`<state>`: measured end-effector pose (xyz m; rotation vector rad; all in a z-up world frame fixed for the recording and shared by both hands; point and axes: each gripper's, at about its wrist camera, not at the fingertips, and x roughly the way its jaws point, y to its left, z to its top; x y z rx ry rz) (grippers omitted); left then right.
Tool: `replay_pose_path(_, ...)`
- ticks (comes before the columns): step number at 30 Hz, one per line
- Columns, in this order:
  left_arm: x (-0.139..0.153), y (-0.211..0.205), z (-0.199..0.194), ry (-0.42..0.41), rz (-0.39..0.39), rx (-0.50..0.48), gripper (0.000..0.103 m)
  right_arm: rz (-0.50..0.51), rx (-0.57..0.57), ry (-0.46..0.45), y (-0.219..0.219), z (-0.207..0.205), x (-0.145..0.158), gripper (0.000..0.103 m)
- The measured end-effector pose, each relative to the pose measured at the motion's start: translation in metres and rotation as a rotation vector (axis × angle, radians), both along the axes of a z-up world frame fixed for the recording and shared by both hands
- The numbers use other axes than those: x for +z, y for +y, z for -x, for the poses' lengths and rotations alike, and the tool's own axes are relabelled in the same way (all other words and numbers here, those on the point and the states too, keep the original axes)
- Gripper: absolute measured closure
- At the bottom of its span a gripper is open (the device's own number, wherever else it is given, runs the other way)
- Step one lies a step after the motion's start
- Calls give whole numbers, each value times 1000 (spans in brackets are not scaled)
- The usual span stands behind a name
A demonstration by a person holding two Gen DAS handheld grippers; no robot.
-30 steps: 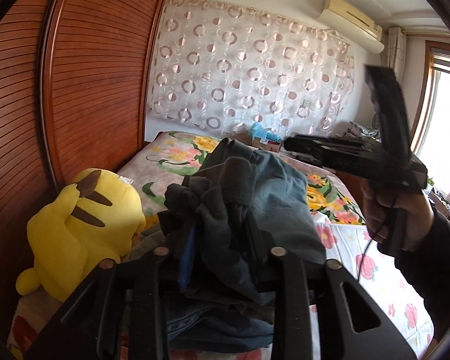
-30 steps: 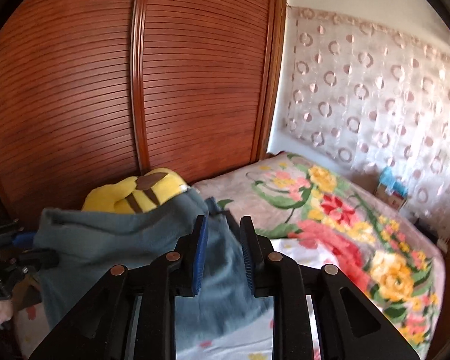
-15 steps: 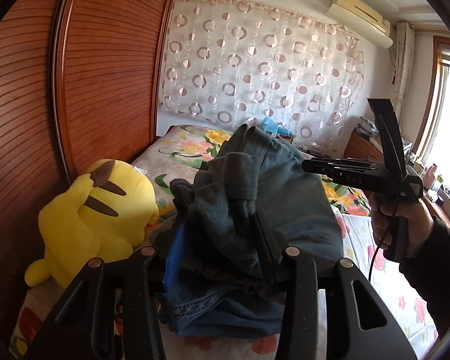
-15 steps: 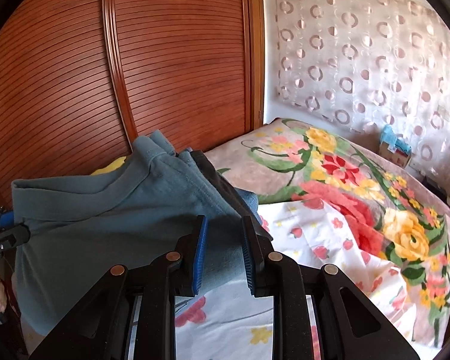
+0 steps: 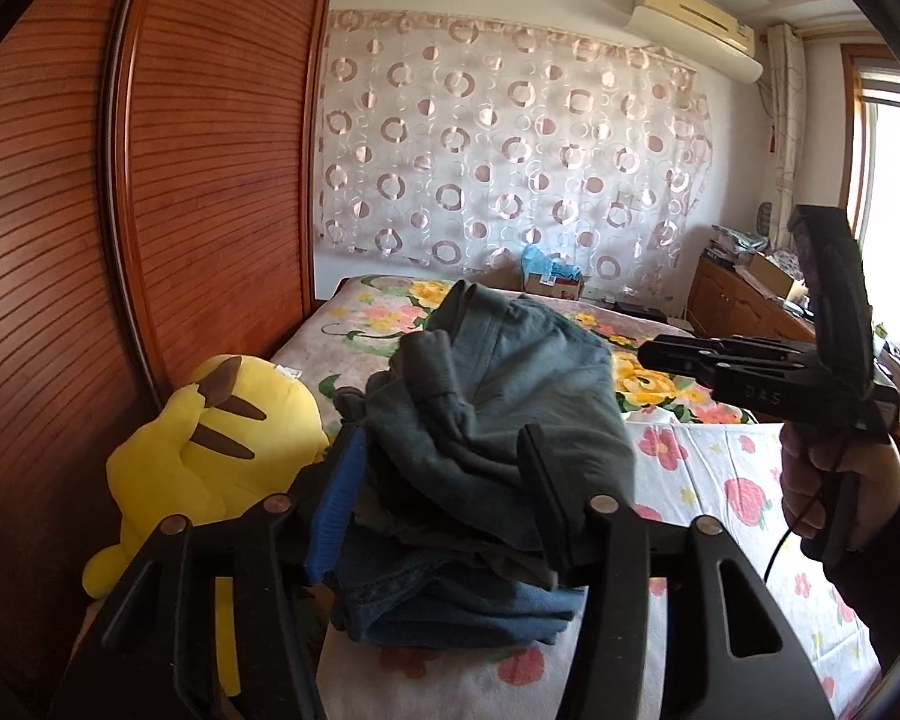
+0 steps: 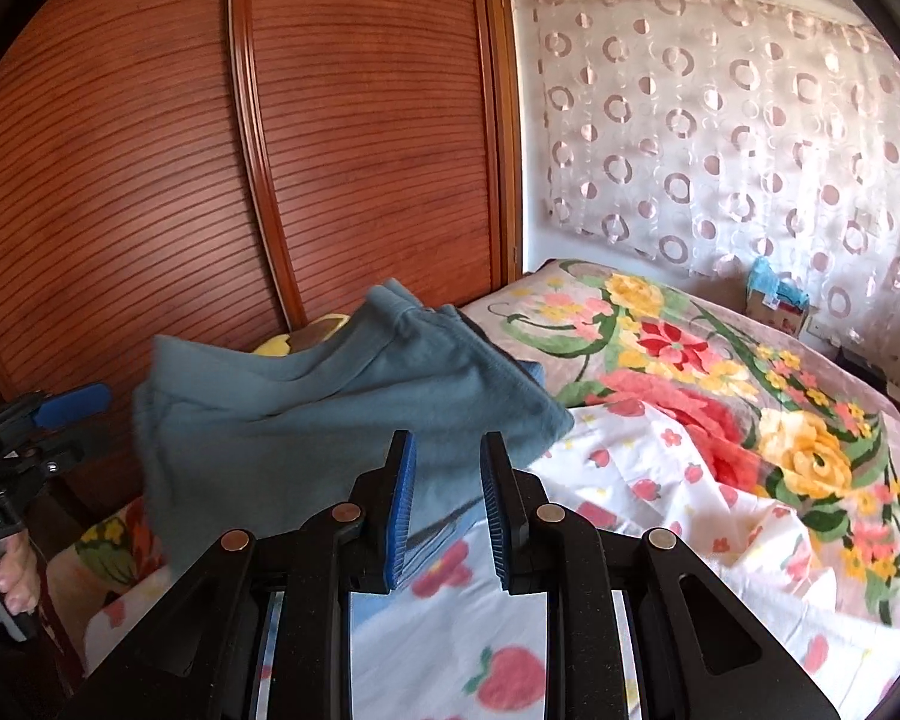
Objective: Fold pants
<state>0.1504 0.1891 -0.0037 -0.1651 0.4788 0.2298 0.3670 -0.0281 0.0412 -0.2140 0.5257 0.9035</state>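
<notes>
**Pants bundled on the pile, both grippers coming free**

Pants [image 5: 510, 396], seen from our left wrist, sit as a grey-blue bundle on top of a pile of folded clothes [image 5: 450, 594] at the near edge of the bed [image 5: 720, 480]. We judge the folding mostly done: the cloth is gathered into a thick packet, though its top is lumpy and may want smoothing. Our left gripper [image 5: 444, 480] has the bundle between its jaws, which are opening; the cloth fills most of the gap, but we cannot tell that the pads are pressing it. A yellow plush [image 5: 210, 450] lies just beside the pile. Across the bed, our right hand [image 5: 834, 480] holds the right gripper [image 5: 648, 354] near the bundle's far side.

From our right wrist, the pants [image 6: 330, 408] lie ahead as a broad blue-grey fold in front of the wardrobe [image 6: 210, 150]. The right gripper [image 6: 447, 510] has its jaws narrowly apart with nothing between them; the cloth's edge lies just beyond the tips. At far left, our left gripper [image 6: 60, 408] appears beside the bundle.
</notes>
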Motion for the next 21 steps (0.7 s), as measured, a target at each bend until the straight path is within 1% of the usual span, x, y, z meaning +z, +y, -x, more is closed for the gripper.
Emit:
replay_pose_path(2,2,-7,3,2,-10,-15,41,-10,-12,-1,-9,12,1,80)
replay_pose_path(4,3,-13,7,1,-19,-36,30,-17,-28,-5,-20,26,1,80)
replay_pose_path(7,7,-28,13,-7,-31,-77,19,-37,-59,-18,-42,51,2,79)
replay_pose_path(8,7,-34,14,-8,-33,-89,17,-43,-70,-19,-50,59,2,78)
replay_pose_path(10,10,-45,16,-10,-34,-115,11,-55,-109,-25,-68,78,3,68)
replay_pose_path(11,11,-50,17,-10,-39,-125,9,-64,-125,-27,-77,87,3,66)
replay_pose_path(13,13,-64,22,-24,-54,-144,2,-90,-159,-31,-96,106,2,61)
replay_pose_path(15,16,-74,26,-38,-53,-175,1,-103,-192,-44,-117,128,2,58)
replay_pose_path(18,17,-92,31,-39,-59,-213,1,-105,-241,-61,-141,157,2,55)
replay_pose_path(21,16,-111,37,-39,-65,-248,1,-105,-292,-77,-162,184,3,50)
